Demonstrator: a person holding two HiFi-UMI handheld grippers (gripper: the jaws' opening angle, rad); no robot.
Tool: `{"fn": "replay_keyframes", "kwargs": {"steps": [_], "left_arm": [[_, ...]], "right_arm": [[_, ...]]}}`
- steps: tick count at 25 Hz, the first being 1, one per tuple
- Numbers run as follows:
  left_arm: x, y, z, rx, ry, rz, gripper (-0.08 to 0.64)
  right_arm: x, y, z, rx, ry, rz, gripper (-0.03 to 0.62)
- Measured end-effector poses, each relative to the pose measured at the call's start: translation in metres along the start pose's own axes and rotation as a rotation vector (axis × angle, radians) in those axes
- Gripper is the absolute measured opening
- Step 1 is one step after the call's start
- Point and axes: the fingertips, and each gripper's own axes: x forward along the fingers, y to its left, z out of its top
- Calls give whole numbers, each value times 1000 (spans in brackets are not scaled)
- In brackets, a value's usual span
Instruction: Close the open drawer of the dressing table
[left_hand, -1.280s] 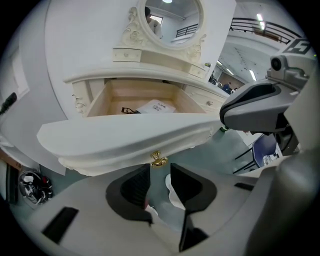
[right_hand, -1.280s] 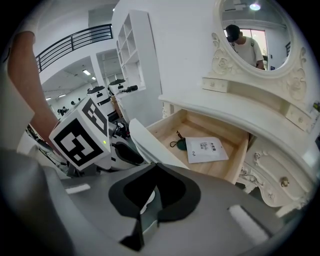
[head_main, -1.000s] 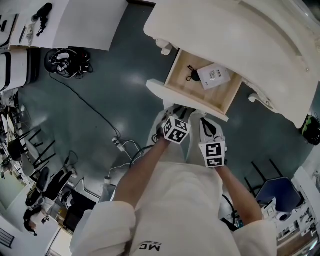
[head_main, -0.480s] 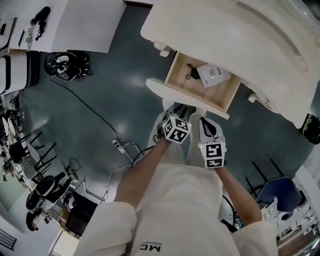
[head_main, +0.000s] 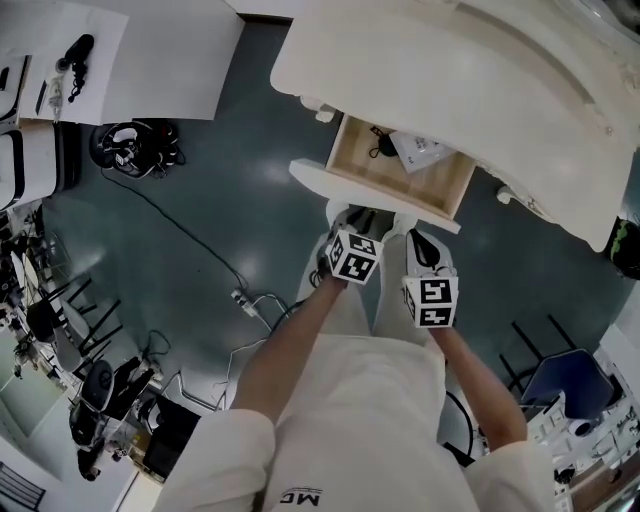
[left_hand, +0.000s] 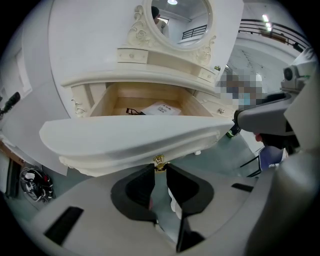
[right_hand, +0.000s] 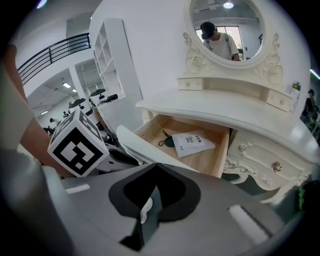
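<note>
Dark grey-green floor (head_main: 200, 200) fills the left of the head view, with a white desk (head_main: 170, 50) at upper left. The white dressing table (head_main: 480, 70) spans the upper right, its drawer (head_main: 400, 180) open at upper centre and holding a white packet (right_hand: 192, 142). The left gripper (left_hand: 160, 169) is clenched on the drawer's gold knob (left_hand: 159, 160). The right gripper (right_hand: 156, 169) is closed and empty.

We wear a white shirt (head_main: 350, 420) with loose sleeves ending above the elbows and dark lettering (head_main: 300, 495) (upside down to us). Our left gripper (left_hand: 160, 169) and right gripper (right_hand: 156, 170) are grey with black pads, each bearing a black-and-white marker cube (head_main: 352, 258).
</note>
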Motion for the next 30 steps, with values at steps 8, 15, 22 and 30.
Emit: {"fn": "replay_keyframes", "kwargs": {"steps": [8,15,22,30], "left_arm": [[4,1,11,-4,6,0,75],[9,4,20,-9,2,10,75],[13,3,26,1,13,14,75],[18,4,35,5,18,22,75]], "right_arm": [[7,-9,2,54,-7,-24,0],[14,-11,10,85,-25,-29,0],[15,-23,14,101,-30,-45,0],[15,-30,20,87,-40,-59,0]]}}
